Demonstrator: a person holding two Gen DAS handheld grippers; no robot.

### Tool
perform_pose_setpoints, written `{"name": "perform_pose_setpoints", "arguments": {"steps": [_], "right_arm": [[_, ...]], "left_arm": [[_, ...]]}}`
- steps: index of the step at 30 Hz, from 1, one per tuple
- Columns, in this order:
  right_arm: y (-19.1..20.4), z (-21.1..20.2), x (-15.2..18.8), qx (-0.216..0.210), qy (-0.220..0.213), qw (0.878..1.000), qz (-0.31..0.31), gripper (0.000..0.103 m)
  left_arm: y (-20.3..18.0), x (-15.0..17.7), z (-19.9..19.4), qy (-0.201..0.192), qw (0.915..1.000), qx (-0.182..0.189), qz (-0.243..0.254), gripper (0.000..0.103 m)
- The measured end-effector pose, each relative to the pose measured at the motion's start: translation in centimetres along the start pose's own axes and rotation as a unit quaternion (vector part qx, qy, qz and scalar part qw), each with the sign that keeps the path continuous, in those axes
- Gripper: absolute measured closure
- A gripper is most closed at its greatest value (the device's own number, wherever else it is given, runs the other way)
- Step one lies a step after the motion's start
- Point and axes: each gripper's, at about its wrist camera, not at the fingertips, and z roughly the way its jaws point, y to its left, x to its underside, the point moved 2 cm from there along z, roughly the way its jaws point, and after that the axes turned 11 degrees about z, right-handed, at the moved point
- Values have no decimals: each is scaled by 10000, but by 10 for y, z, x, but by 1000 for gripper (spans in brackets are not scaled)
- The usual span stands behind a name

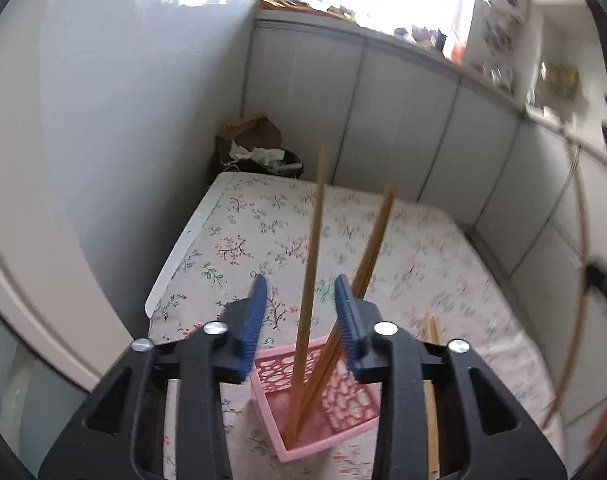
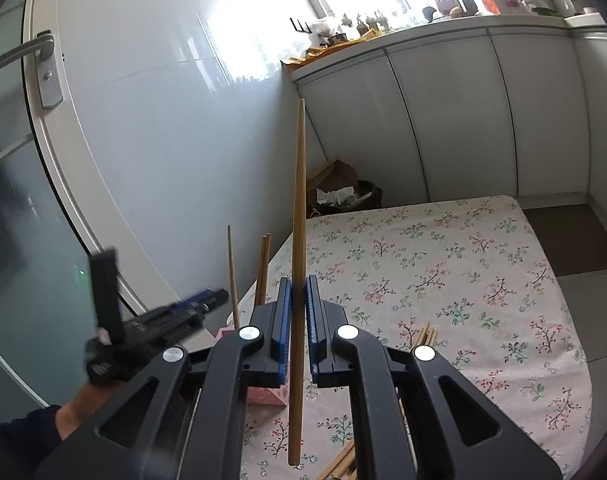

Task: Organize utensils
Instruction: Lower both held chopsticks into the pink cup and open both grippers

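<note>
A pink perforated holder (image 1: 323,404) stands on the floral tablecloth (image 1: 423,264) right below my left gripper (image 1: 301,292). Several wooden chopsticks (image 1: 311,280) stand in it and lean up between the blue fingers. The left gripper is open and holds nothing. My right gripper (image 2: 299,292) is shut on one wooden chopstick (image 2: 298,208), held upright above the table. In the right wrist view the left gripper (image 2: 199,300) is at the left, with the holder's chopsticks (image 2: 263,268) beside it. Loose chopsticks (image 2: 427,334) lie on the cloth.
Loose chopsticks (image 1: 433,360) lie right of the holder. A bin with a paper bag (image 1: 255,148) stands past the table's far end. White cabinets (image 2: 443,120) run along the far side. A door (image 2: 23,160) is at the left.
</note>
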Motion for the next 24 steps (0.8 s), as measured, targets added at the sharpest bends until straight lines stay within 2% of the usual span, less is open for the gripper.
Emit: {"name": "perform_pose_setpoints", "arguments": {"steps": [4, 6, 10, 14, 18, 24], "right_arm": [[4, 10, 6, 68, -33, 10000, 27, 96], [6, 17, 8, 44, -92, 9998, 148, 96], [20, 34, 13, 84, -308, 9994, 119, 96], [37, 56, 15, 70, -577, 9983, 111, 96], [50, 77, 11, -51, -822, 9965, 175, 95], [59, 109, 27, 88, -854, 9963, -40, 95]], "left_arm": [[6, -14, -27, 16, 9990, 36, -443, 64], [3, -18, -37, 259, 9981, -68, -548, 60], [-10, -22, -47, 359, 9981, 135, -488, 60], [-7, -25, -53, 351, 9969, 266, -658, 54], [4, -24, -55, 399, 9936, 366, -994, 54], [15, -27, -56, 355, 9922, 355, -1139, 50]]}}
